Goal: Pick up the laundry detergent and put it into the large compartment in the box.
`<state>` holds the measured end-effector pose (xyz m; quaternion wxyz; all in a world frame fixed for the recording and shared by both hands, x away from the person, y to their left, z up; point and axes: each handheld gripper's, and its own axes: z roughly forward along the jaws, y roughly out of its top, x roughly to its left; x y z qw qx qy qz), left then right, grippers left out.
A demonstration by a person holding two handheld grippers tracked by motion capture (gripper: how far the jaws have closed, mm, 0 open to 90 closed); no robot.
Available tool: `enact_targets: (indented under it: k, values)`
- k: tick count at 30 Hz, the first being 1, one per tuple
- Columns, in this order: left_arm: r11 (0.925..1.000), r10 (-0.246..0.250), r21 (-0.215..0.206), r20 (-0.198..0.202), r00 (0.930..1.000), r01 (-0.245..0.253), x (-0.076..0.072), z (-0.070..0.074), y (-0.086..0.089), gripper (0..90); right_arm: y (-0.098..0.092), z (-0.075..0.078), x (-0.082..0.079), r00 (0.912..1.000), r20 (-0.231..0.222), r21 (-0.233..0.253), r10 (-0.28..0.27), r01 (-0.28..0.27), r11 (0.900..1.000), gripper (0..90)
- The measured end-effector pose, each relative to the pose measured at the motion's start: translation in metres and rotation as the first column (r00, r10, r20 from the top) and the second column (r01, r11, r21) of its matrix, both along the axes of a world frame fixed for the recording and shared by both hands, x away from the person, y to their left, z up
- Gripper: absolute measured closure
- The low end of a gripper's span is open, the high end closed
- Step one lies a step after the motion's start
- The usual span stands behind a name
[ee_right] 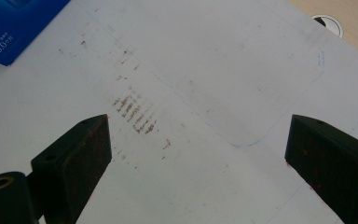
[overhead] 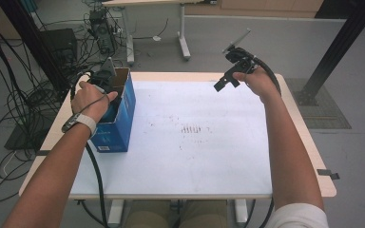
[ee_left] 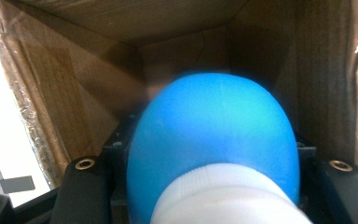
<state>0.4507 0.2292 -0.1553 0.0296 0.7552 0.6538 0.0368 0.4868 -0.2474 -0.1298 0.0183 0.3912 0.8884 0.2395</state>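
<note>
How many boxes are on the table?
1. The blue cardboard box stands near the table's left edge, open on top. The left gripper reaches into it, holding a blue bottle with a white cap. Nothing else could hide another.

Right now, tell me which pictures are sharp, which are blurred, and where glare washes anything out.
High view: soft but readable, the table evenly lit, glare-free. Left gripper view: the blue bottle sits so close that it blurs, while the cardboard box wall stays sharper and daylight blows out the left edge. Right gripper view: crisp, brown smudges and open jaws clear.
</note>
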Motion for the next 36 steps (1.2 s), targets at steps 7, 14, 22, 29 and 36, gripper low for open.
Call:
enact_targets:
  k: [7, 14, 22, 29, 36]
  values:
    - [1.0000, 0.002, -0.005, 0.000, 1.0000, -0.002, -0.0003, -0.0004, 0.0021, 39.0, -0.0016, 0.0012, -0.0011, 1.0000, 0.000, -0.001, -0.007, 0.007, 1.000, 7.0]
    - [0.9999, 0.005, -0.011, 0.003, 1.0000, -0.005, -0.0005, -0.0008, 0.0039, 39.0, 0.0008, -0.0001, 0.0011, 1.0000, 0.000, -0.003, 0.004, -0.004, 1.000, 7.0]
    - [0.9999, 0.002, -0.011, 0.001, 1.0000, -0.002, 0.0002, -0.0009, 0.0043, 39.0, -0.0023, -0.0003, 0.0010, 1.0000, -0.001, 0.001, -0.003, 0.003, 1.000, 7.0]
    - [0.9999, 0.003, -0.012, 0.007, 1.0000, -0.003, -0.0009, -0.0013, 0.0041, 39.0, -0.0035, 0.0003, -0.0002, 1.0000, 0.001, -0.001, -0.001, 0.001, 1.000, 7.0]
    - [0.9999, 0.003, -0.016, 0.009, 1.0000, -0.003, -0.0017, -0.0012, 0.0062, 39.0, -0.0032, 0.0009, -0.0014, 1.0000, 0.002, 0.000, -0.004, 0.004, 1.000, 7.0]
